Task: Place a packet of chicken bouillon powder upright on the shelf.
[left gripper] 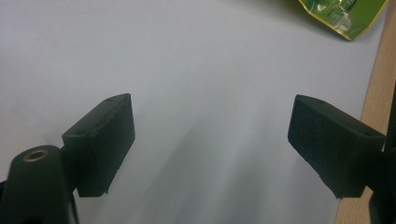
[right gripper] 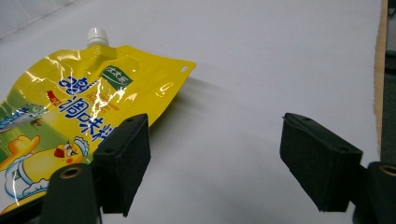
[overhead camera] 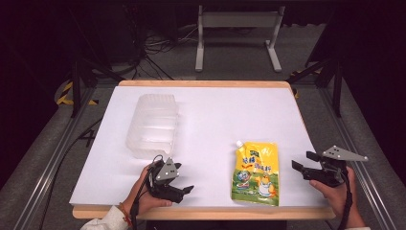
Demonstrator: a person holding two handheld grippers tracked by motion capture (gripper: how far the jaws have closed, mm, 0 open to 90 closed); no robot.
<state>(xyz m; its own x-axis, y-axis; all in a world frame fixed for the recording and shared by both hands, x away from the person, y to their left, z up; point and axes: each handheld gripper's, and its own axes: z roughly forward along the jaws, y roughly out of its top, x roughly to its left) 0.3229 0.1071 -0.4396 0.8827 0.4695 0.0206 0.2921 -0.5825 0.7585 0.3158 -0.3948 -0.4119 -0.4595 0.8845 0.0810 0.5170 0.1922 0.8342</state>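
Your right gripper (overhead camera: 300,162) sits just right of the yellow pouch (overhead camera: 255,172), jaws spread, empty. Your left gripper (overhead camera: 184,190), left of the pouch, likewise spread.

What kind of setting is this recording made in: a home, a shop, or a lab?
Most likely a lab or recording rig, not a home. A white-topped table with a wooden edge sits inside a frame of aluminium rails, loose cables lie on the grey floor behind, and the surroundings are dark.
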